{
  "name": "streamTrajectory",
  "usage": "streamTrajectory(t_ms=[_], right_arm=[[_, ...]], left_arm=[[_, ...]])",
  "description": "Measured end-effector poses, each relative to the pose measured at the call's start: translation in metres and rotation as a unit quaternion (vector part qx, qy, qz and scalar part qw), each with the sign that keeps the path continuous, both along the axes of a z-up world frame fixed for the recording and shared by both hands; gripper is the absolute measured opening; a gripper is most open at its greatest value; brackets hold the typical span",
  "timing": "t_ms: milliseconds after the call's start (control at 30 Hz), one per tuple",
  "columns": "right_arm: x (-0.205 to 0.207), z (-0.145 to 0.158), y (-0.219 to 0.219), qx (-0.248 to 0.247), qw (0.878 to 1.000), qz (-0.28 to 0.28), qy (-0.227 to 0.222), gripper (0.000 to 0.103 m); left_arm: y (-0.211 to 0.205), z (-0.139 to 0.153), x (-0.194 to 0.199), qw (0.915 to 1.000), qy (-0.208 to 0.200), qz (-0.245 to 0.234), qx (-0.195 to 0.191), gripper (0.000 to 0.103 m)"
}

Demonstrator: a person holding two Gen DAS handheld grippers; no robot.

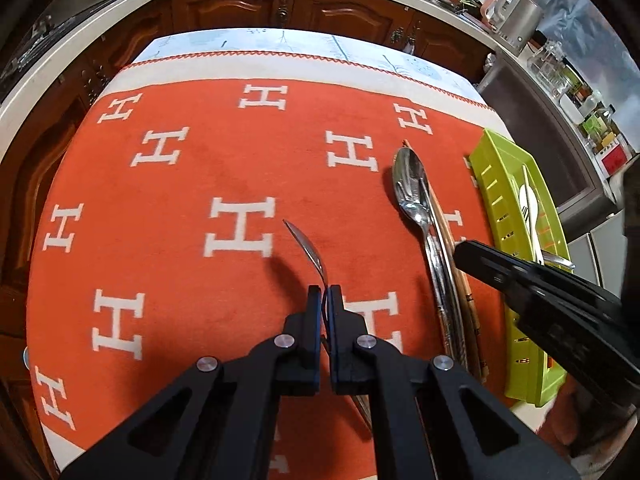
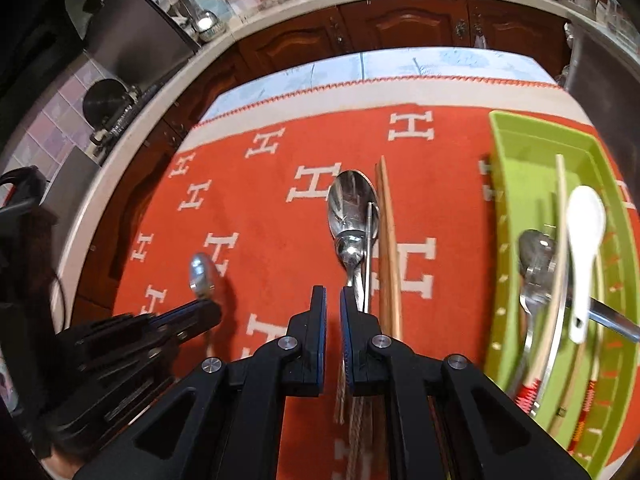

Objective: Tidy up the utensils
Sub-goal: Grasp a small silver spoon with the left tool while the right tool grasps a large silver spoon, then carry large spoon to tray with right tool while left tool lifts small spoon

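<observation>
Left hand-held gripper point(image 1: 324, 292): clamped on a small metal spoon point(image 1: 308, 250), lifted off the orange cloth point(image 1: 200, 184). Right hand-held gripper point(image 2: 333, 300): closed, empty, above large spoon point(image 2: 352, 216) and chopsticks point(image 2: 388, 248). Green tray point(image 2: 520, 140): white spoon point(image 2: 586, 232) inside.

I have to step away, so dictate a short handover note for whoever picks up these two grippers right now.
Left gripper: shut on the handle of a small shiny metal spoon, lifted off the orange cloth with white H letters.
Right gripper: shut, holding nothing, above the handles of the pile on the cloth.
Done: a white ceramic spoon, metal cutlery and pale chopsticks already lie in the lime green slotted plastic tray.
Left: drop the held spoon in the tray, then move the large metal spoon, the thin metal chopstick across it and the brown wooden chopsticks beside it.
</observation>
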State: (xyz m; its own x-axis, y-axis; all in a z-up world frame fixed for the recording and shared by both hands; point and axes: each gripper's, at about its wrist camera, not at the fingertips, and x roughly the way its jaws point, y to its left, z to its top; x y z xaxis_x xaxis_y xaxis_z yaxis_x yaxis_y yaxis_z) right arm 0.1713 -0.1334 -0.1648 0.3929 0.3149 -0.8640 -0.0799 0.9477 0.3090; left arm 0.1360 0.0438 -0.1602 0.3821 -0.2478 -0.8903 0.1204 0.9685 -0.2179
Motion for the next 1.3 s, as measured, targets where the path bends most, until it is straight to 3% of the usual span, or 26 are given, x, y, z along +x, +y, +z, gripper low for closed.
streamTrajectory(t_ms=[233,867,1300], right_arm=[[0.018,-0.024,0.011,-0.024,1.0,-0.006,0.012,0.007],[0.018,-0.024,0.037,-0.063,0.997,0.03,-0.022,0.008],[0.018,-0.031,0.037,-0.073,0.997,0.021,-0.019,0.018]], left_arm=[[0.013,-0.003,0.002,0.9999,-0.002,-0.004,-0.012,0.001],[0.016,-0.016,0.01,0.9994,0.013,-0.011,-0.031,0.001],[0.016,-0.015,0.01,0.9991,0.014,-0.01,-0.039,0.001]])
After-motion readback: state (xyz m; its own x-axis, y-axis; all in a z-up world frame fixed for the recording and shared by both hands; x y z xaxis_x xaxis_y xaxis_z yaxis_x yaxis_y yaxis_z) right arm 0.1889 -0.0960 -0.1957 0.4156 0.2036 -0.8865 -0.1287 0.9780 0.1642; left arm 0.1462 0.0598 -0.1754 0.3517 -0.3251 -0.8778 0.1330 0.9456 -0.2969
